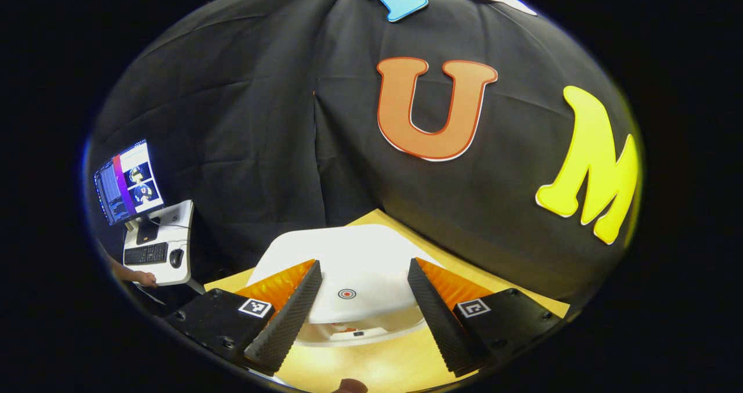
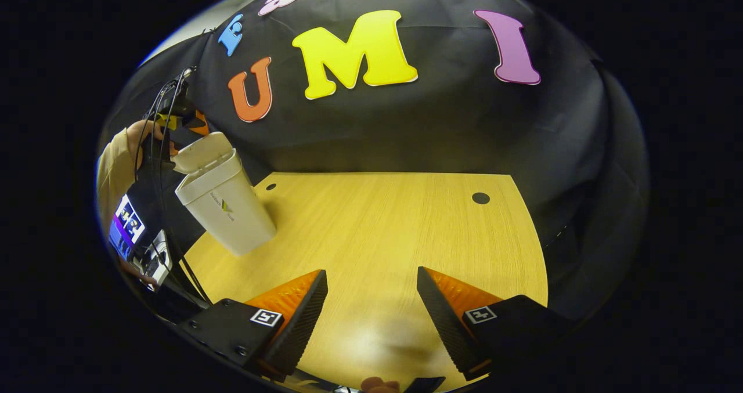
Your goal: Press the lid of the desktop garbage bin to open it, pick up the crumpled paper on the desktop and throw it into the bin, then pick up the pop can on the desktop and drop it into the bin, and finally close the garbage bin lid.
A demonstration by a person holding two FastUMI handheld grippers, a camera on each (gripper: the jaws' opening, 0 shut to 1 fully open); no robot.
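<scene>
My left tongs (image 1: 363, 306) stand apart and empty, poised just above the white plastic desktop garbage bin (image 1: 348, 265), whose flat lid (image 1: 354, 253) with a small round mark is raised at the front, a gap showing beneath it. My right tongs (image 2: 371, 312) are likewise apart and hold nothing, hovering over the yellow wood-grain surface (image 2: 377, 224). Farther off in the right gripper view, the bin stands at the surface's left edge with its lid tilted up. No paper or can lies on the stretch of surface I see, so I judge both are thrown away and closing the lid remains.
</scene>
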